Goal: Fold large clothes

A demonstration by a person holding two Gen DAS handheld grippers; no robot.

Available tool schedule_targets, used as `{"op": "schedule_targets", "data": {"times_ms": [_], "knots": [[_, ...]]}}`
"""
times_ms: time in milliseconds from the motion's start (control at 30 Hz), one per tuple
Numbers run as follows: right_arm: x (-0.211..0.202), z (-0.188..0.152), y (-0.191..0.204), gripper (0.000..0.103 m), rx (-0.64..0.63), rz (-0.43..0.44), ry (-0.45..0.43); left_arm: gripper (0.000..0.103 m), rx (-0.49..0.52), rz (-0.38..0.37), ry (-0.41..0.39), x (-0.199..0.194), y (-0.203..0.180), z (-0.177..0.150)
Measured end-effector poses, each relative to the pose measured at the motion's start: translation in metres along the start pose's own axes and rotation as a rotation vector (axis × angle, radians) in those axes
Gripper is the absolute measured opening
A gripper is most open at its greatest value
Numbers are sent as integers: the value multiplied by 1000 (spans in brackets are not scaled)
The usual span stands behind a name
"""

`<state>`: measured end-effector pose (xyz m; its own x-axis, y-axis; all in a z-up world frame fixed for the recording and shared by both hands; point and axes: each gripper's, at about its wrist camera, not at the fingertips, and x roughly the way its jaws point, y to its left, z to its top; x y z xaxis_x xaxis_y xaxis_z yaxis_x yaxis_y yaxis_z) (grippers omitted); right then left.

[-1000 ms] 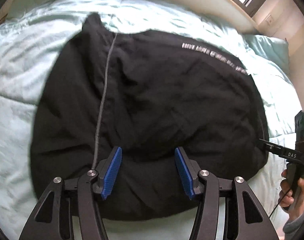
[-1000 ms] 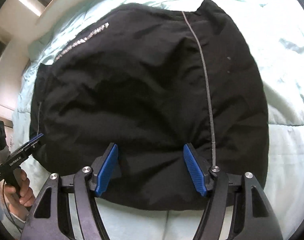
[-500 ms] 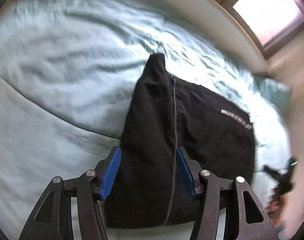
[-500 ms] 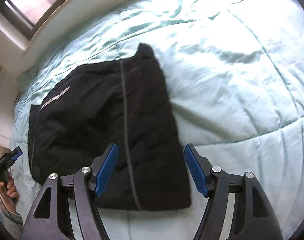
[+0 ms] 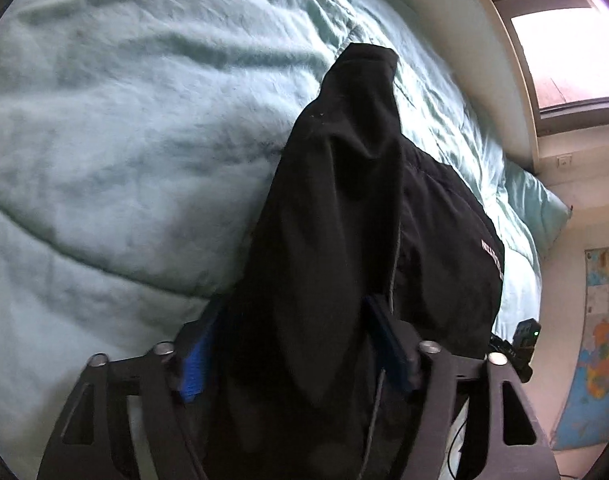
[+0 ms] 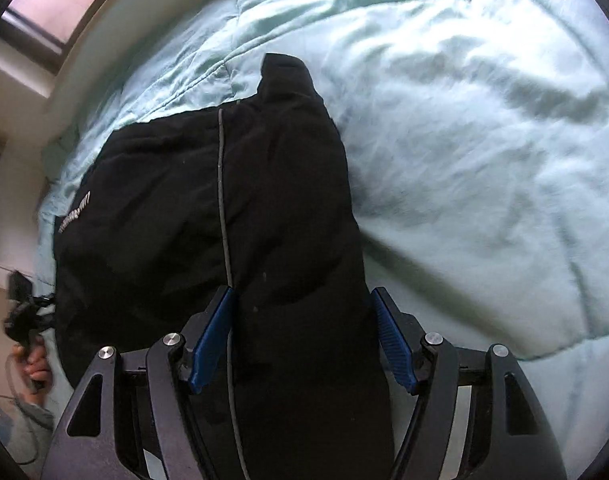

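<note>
A large black garment (image 5: 336, 240) with a grey stripe and white lettering lies on a pale green quilt (image 5: 116, 128). It also shows in the right wrist view (image 6: 264, 200). My left gripper (image 5: 292, 344) is open, with the near edge of the garment running between its blue pads (image 5: 194, 364). My right gripper (image 6: 304, 336) is open the same way, straddling the garment's near edge beside the grey stripe (image 6: 223, 200). Whether the fabric touches the pads I cannot tell.
The quilt (image 6: 484, 160) spreads wide beside the garment. A window (image 5: 560, 52) and wall run along the far side of the bed, with a pillow (image 5: 536, 204) below. A map (image 5: 596, 344) hangs on the wall. The other hand-held gripper (image 6: 24, 312) shows at the left edge.
Both grippers have moved low and close to the garment's near edge. The fabric now fills the gap between each pair of fingers. The jaws stay open.
</note>
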<state>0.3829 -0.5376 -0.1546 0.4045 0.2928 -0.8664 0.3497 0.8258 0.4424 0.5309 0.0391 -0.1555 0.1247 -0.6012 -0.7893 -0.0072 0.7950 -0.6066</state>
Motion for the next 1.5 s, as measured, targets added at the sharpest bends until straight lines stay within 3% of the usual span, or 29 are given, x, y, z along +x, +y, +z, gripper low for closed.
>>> {"op": "schedule_targets", "data": {"times_ms": [133, 300, 367, 433, 500, 600, 667, 833, 1000, 1167, 1333, 1500], "knots": [[19, 4, -12, 80, 62, 135, 32, 77, -33, -85, 21, 18, 4, 8], [47, 8, -3, 85, 75, 259, 89, 77, -30, -112, 23, 34, -3, 10], [56, 9, 5, 86, 71, 274, 98, 69, -22, -117, 12, 34, -6, 9], [59, 9, 6, 86, 74, 288, 100, 51, 0, -118, -2, 32, -15, 6], [59, 7, 8, 81, 73, 296, 96, 40, 47, -97, -26, 26, -28, 1], [50, 7, 16, 64, 53, 279, 75, 35, 99, -73, -61, 16, -52, -8], [38, 6, 25, 47, 25, 274, 56, 33, 110, -91, -85, 4, -61, -10], [-8, -7, 57, 35, -62, 336, 2, 29, 149, -120, -166, -36, -98, -38], [-66, -41, 115, 34, -163, 306, -63, 27, 190, -161, -257, -93, -128, -86], [-112, -87, 155, 34, -185, 292, -105, 28, 236, -170, -295, -160, -123, -138], [-148, -138, 172, 34, -179, 280, -84, 28, 227, -157, -256, -190, -103, -195], [-158, -192, 180, 34, -188, 216, -19, 28, 161, -149, -192, -181, -66, -231]]}}
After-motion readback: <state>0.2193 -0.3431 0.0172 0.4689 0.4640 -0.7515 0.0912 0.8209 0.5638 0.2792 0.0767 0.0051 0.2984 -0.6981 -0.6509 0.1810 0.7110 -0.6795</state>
